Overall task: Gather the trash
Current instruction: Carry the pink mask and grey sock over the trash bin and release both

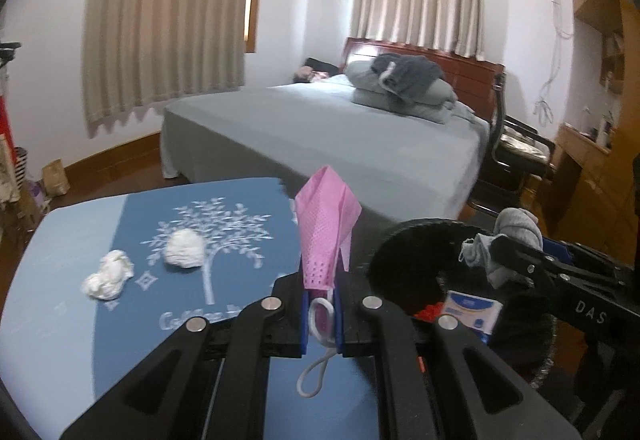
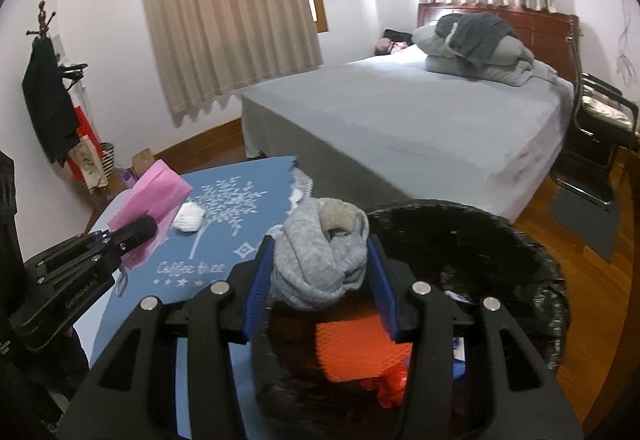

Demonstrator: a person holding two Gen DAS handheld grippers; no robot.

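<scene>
My left gripper (image 1: 322, 300) is shut on a pink face mask (image 1: 326, 224) that stands up from its blue pads, its white ear loop (image 1: 316, 356) dangling below. In the right wrist view, my right gripper (image 2: 320, 252) is shut on a rolled grey sock (image 2: 320, 264) over the open black trash bin (image 2: 480, 240). An orange item (image 2: 352, 348) lies inside the bin. Two crumpled white tissues (image 1: 108, 276) (image 1: 185, 249) lie on the blue tree-print table mat (image 1: 240, 200), left of the mask. The bin (image 1: 404, 240) stands to the right of the table.
A grey-covered bed (image 1: 360, 136) with folded bedding fills the space behind the table. A black chair (image 2: 600, 128) stands beside the bed on the wooden floor. A coat stand (image 2: 44, 88) and bags are at the far left wall. A small box (image 1: 472, 314) lies in the bin.
</scene>
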